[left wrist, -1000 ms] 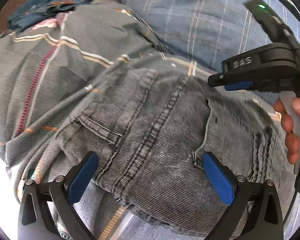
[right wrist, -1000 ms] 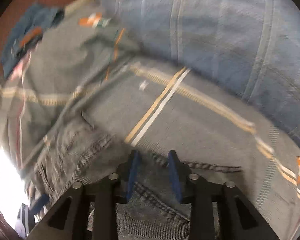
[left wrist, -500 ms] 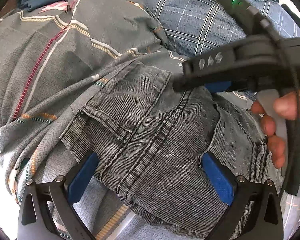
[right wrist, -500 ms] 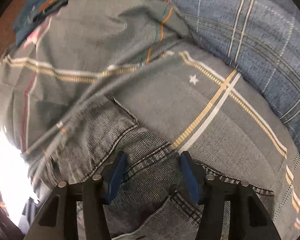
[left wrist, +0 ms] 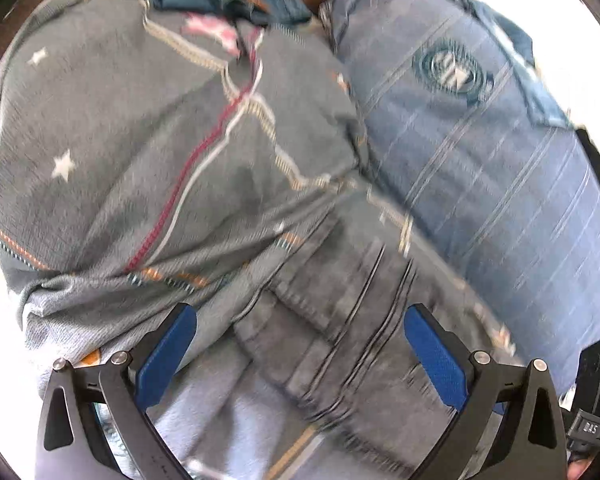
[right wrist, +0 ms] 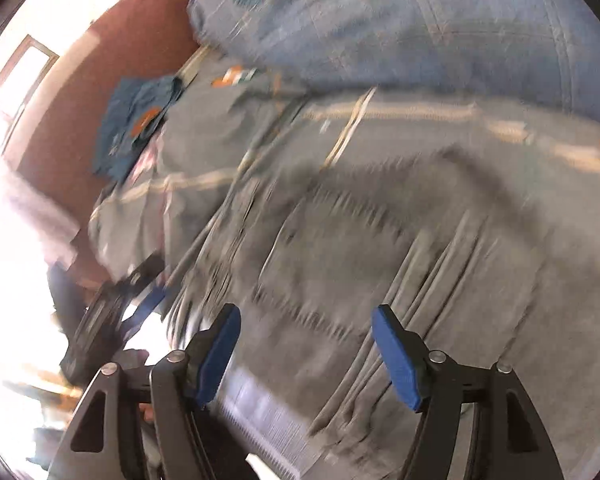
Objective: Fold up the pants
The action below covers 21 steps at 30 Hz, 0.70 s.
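Left gripper (left wrist: 300,354) fingers spread wide, empty, above the grey pants (left wrist: 340,320). Right gripper (right wrist: 306,354) likewise open over the same denim. Pants lie bunched on the bed's grey patterned sheet (left wrist: 120,140). Likely heavy, limp, thick-seamed; waistband or hem probably grips best. Blue pillow (left wrist: 480,160) beyond. No containers visible.

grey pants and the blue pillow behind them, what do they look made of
The grey faded pants look like washed denim: dark double-stitched seams, a matte, worn surface. The blue pillow with pale check lines looks like soft woven cotton, matte, with a printed round emblem; blur leaves the weave uncertain.
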Each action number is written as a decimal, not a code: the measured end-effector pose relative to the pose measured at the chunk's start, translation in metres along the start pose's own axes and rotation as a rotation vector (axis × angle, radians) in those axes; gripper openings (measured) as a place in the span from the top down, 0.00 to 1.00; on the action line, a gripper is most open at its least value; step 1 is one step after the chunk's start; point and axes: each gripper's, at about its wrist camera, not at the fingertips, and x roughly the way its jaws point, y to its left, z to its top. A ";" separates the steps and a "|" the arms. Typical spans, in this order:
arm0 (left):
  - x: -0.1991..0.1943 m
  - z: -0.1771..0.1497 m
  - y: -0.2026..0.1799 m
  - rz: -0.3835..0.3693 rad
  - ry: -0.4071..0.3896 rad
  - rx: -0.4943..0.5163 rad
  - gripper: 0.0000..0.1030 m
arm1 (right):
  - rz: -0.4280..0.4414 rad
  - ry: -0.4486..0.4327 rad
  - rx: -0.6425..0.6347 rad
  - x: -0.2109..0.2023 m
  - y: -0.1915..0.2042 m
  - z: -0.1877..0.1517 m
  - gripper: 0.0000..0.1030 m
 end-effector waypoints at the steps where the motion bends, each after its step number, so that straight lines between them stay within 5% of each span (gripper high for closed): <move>1: 0.004 -0.006 -0.001 0.009 0.029 0.027 0.00 | -0.029 0.037 0.001 0.012 -0.002 -0.004 0.28; 2: 0.009 -0.010 -0.003 0.002 0.069 0.041 0.00 | -0.096 0.138 0.024 0.037 -0.009 -0.007 0.27; 3: 0.025 -0.015 -0.005 0.035 0.184 0.065 0.00 | -0.109 0.121 0.018 0.039 -0.009 -0.006 0.26; 5: 0.043 -0.021 -0.010 0.135 0.291 0.114 0.00 | -0.160 0.131 0.025 0.034 0.006 0.004 0.27; 8: 0.031 -0.024 -0.017 0.177 0.237 0.135 0.00 | -0.185 -0.008 -0.077 0.005 0.037 0.022 0.27; 11: 0.026 -0.032 -0.033 0.260 0.168 0.221 0.00 | -0.215 -0.042 -0.096 0.011 0.039 0.045 0.26; 13: 0.053 -0.037 -0.036 0.285 0.270 0.292 0.00 | -0.253 0.043 -0.161 0.047 0.034 0.058 0.23; 15: 0.060 -0.033 -0.034 0.267 0.290 0.272 0.00 | -0.422 0.211 -0.216 0.095 0.018 0.057 0.23; 17: 0.061 -0.032 -0.034 0.261 0.292 0.299 0.00 | -0.505 0.200 -0.310 0.098 0.038 0.057 0.21; 21: 0.066 -0.029 -0.035 0.239 0.274 0.310 0.00 | -0.356 0.059 -0.299 0.069 0.070 0.073 0.21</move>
